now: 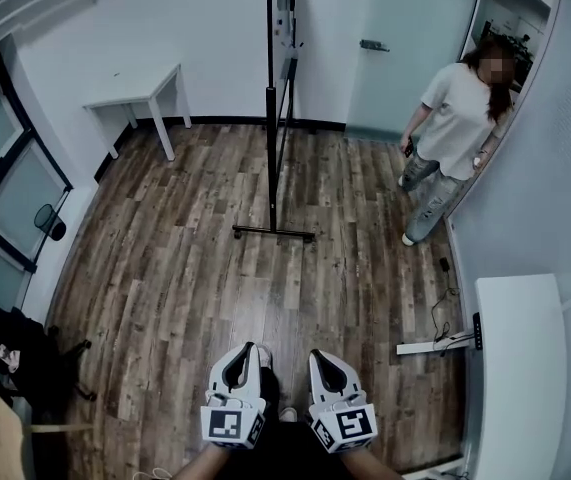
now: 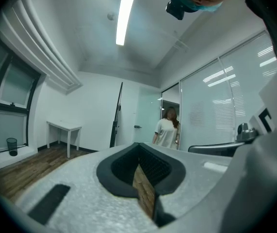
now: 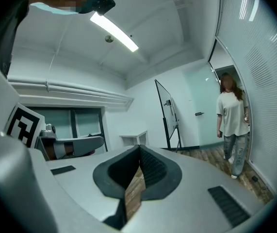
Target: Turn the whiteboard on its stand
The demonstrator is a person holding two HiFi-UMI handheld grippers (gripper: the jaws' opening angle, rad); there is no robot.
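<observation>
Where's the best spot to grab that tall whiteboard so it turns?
Probably the whiteboard's black side frame, coming straight from where we stand. It stands edge-on to us, so that thin upright would fit between the jaws. The left gripper and right gripper are shut, so open one first.

Head view steeply downward, all share whiteboard point(image 1: 289, 28)

I count 2 grippers in my hands: 1 left gripper point(image 1: 246, 351) and 1 right gripper point(image 1: 323, 357), each with 2 jaws. The room holds 1 whiteboard point(image 3: 169, 110) on 1 stand point(image 1: 271, 148), 1 person point(image 1: 455, 118), 1 small white table point(image 1: 145, 93), 1 white desk point(image 1: 515, 368), 1 dark bin point(image 2: 12, 146) and 1 ceiling light strip point(image 2: 123, 16).
</observation>
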